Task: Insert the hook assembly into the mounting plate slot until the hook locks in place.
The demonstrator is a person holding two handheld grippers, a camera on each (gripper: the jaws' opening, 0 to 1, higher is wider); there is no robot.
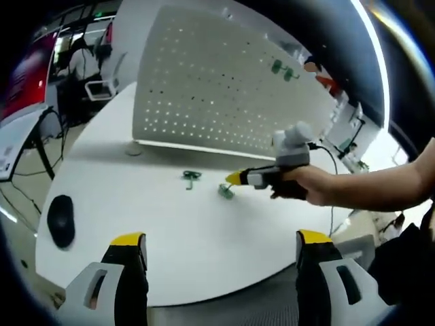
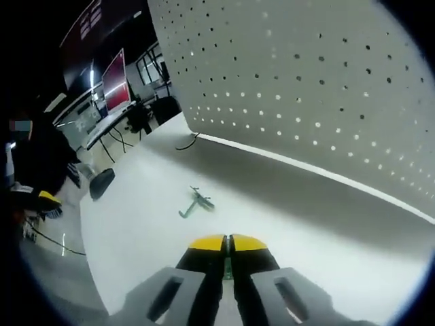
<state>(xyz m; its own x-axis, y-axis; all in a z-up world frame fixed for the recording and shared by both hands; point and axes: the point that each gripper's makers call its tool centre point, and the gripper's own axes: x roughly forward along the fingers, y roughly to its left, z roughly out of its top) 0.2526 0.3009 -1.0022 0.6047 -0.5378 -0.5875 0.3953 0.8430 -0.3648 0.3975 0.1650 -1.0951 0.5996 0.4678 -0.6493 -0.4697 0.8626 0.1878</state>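
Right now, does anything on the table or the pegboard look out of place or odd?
Nothing looks damaged or spilled. One green hook lies loose on the white table, apart from the pegboard, where two green hooks already hang. The right gripper has its jaws closed on another small green piece.

A: What's the room like?
B: Office. White round table, desks with a red-lit monitor behind, cables on the floor, bright ceiling light strip.

We see bright, even light on the round white surface, a soft shadow under the white perforated metal pegboard, and fisheye bending at its edges.
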